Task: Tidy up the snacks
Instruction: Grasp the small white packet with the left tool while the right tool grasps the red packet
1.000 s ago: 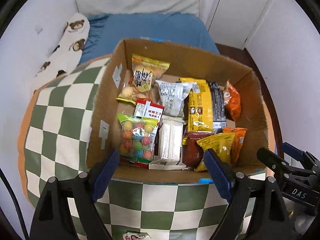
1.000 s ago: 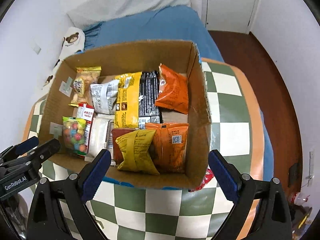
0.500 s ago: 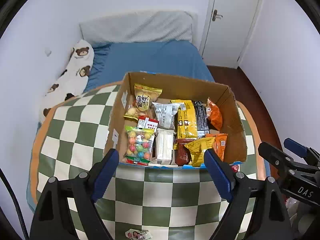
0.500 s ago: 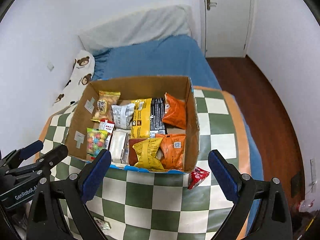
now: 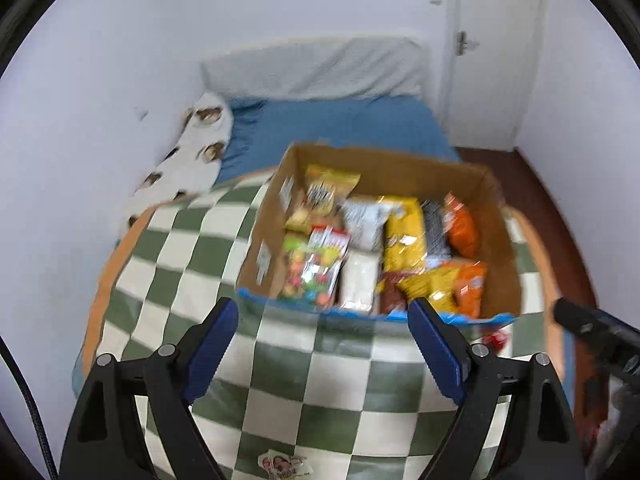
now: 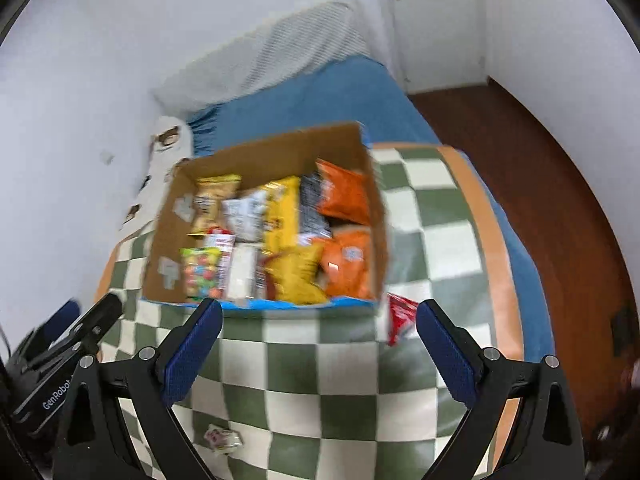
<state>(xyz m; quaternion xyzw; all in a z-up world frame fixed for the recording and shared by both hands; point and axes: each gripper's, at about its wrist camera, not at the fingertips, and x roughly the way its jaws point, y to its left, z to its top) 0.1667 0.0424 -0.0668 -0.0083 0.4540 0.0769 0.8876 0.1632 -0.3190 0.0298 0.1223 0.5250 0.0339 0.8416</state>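
**Two strays left outside the box**

While both the left gripper and right gripper hung spread and empty, the cardboard box sat packed; next, I judged, came the red packet beside it, then the small packet nearer.

A bed with a blue sheet is seen against the white wall. A green-and-white checkered blanket with an orange border is spread over its near part. An open cardboard box filled with snack packets is set directly on the blanket. A red snack packet lies on the blanket just beside the box's right near corner. A small pale wrapped packet lies alone on the blanket's near edge. A bear-print pillow rests along the wall, and a grey pillow lies at the bed's far end.
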